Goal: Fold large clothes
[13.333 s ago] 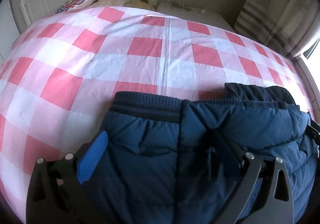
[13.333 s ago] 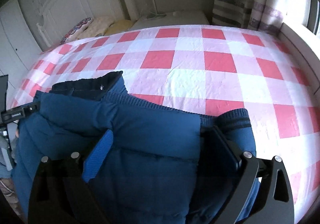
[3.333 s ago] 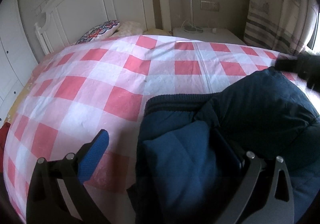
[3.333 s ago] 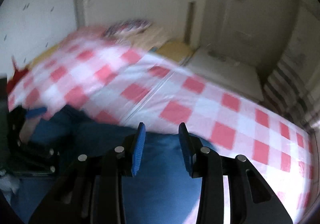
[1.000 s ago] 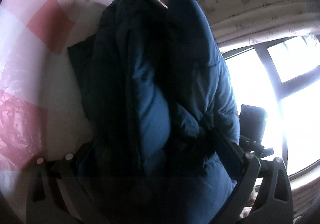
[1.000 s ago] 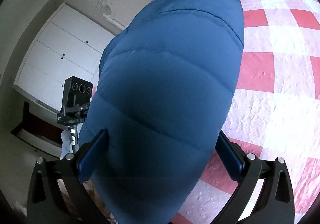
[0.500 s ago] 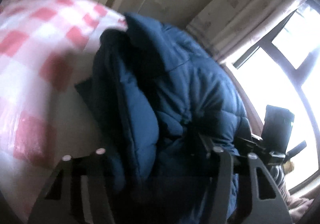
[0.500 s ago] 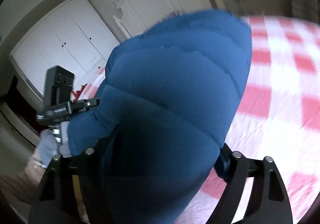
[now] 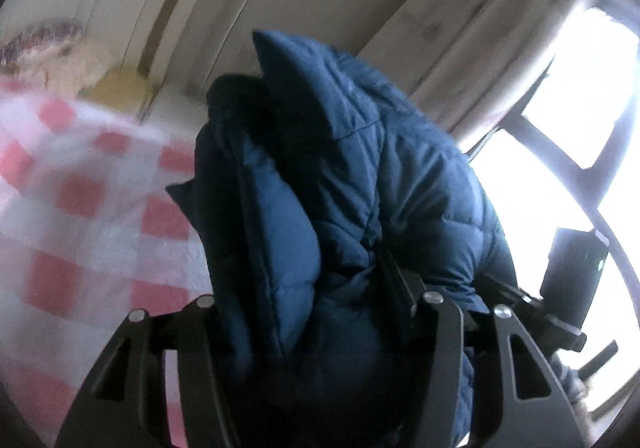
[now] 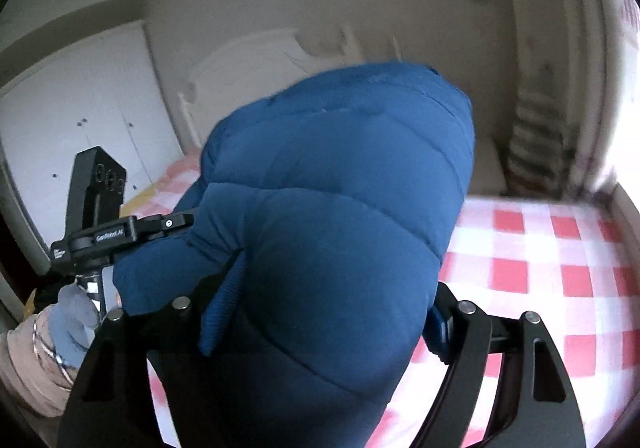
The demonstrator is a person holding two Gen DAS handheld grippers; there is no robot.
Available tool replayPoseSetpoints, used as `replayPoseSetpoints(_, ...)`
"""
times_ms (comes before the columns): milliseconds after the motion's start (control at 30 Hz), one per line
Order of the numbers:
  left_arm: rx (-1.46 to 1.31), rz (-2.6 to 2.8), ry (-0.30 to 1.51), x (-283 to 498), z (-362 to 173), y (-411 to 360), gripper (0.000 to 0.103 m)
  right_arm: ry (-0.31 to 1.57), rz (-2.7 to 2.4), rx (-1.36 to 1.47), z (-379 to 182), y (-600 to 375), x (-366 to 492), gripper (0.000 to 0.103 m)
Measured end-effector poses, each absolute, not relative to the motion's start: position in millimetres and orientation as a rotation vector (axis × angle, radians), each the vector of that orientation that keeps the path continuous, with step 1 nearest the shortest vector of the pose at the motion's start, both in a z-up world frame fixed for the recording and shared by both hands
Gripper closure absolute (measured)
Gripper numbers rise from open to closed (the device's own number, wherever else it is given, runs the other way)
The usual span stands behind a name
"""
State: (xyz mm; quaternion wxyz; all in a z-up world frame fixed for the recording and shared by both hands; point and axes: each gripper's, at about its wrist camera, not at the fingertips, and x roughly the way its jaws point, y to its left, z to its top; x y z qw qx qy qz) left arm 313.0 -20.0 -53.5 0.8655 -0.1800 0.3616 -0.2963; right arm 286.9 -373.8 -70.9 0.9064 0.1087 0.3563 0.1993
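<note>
We see a puffy navy jacket [image 9: 344, 183] bundled into a thick roll and held off the bed [image 9: 80, 215] by 2 handheld grippers at once, its bulk filling the middle of both wrist views. In the left wrist view the left gripper [image 9: 308, 288] has its jaws clamped on a folded wad of the quilted fabric, which bulges out above and between the black finger frames; those jaws have just been closing, then easing slightly wider, with the jacket between them throughout. In the right wrist view the right gripper [image 10: 332, 296] grips the other side of the roll, a blue pad [image 10: 224, 308] pressing into the padding on 1 side and the second pad [image 10: 438, 322] on the other; its jaws have just been closing on the jacket too. The bundle hangs above the near edge of the pink-and-white checked bedspread, clear of the cloth. A gloved hand [image 10: 74, 322] holds the handle of the left gripper at the left edge of the right wrist view. A white headboard [image 10: 256, 67], white wardrobe doors [image 10: 80, 99], a striped curtain [image 10: 540, 119] and a bright window [image 9: 576, 119] frame the blurred scene.
</note>
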Motion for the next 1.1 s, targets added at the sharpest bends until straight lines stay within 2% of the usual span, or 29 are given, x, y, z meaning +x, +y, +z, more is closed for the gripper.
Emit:
replayPoseSetpoints(33, -0.365, -0.597, 0.846, 326.8, -79.8, -34.9, 0.046, 0.813, 0.352, 0.217, -89.9, -372.6, 305.8, 0.025)
replayPoseSetpoints(67, -0.346, -0.570, 0.928, 339.8, -100.1, -46.5, 0.030, 0.921, 0.285, 0.200, -122.1, -377.8, 317.8, 0.021)
replayPoseSetpoints(100, -0.372, -0.560, 0.928, 344.1, -115.7, -47.4, 0.026, 0.892, 0.279, 0.280, -133.1, -390.1, 317.6, 0.011)
replayPoseSetpoints(167, -0.417, -0.562, 0.913, 344.2, -118.6, -41.2, 0.024, 0.861, 0.305, 0.421, -141.4, -406.8, 313.1, 0.011)
replayPoseSetpoints(233, -0.341, -0.547, 0.924, 340.9, -102.8, -40.0, 0.024, 0.846, 0.265, 0.390, -135.2, -407.9, 303.2, 0.008)
replayPoseSetpoints(300, -0.233, -0.479, 0.848, 329.0, -76.1, -33.1, 0.024, 0.746, 0.172, 0.292, -113.1, -404.0, 283.8, 0.008)
replayPoseSetpoints(333, -0.198, -0.428, 0.774, 321.0, -58.7, -28.0, 0.021, 0.714, 0.159, 0.272, -106.6, -400.1, 276.0, 0.007)
replayPoseSetpoints(367, -0.182, -0.381, 0.679, 314.6, -37.3, -22.0, 0.012, 0.683, 0.174, 0.251, -98.3, -388.0, 260.5, 0.007)
replayPoseSetpoints(433, -0.193, -0.359, 0.558, 312.1, -1.6, -22.3, 0.006, 0.628, 0.196, 0.154, -80.5, -356.3, 250.2, 0.011)
replayPoseSetpoints(533, -0.092, -0.389, 0.564, 329.8, 27.8, -62.0, 0.005, 0.584, 0.248, -0.031, -65.9, -299.1, 243.9, 0.025)
replayPoseSetpoints(633, 0.086, -0.433, 0.634, 368.1, 23.5, -119.5, 0.005, 0.635, 0.284, -0.211, -80.1, -239.2, 247.3, 0.028)
replayPoseSetpoints(733, 0.237, -0.388, 0.747, 411.5, -22.1, -157.5, 0.005, 0.677, 0.269, -0.411, -125.7, -185.8, 250.7, 0.027)
replayPoseSetpoints(767, 0.252, -0.373, 0.787, 422.8, -36.6, -163.1, 0.002, 0.668, 0.242, -0.454, -135.8, -180.7, 248.7, 0.027)
replayPoseSetpoints(833, 0.175, -0.381, 0.813, 435.5, -61.7, -151.3, 0.002, 0.627, 0.195, -0.540, -158.4, -170.3, 245.6, 0.026)
replayPoseSetpoints(967, 0.092, -0.383, 0.813, 431.9, -69.3, -127.1, 0.002, 0.669, 0.243, -0.533, -163.7, -170.1, 251.8, 0.024)
replayPoseSetpoints(1100, 0.069, -0.227, 0.784, 412.4, -54.5, -107.9, 0.002, 0.691, 0.314, -0.533, -153.4, -178.7, 235.1, 0.020)
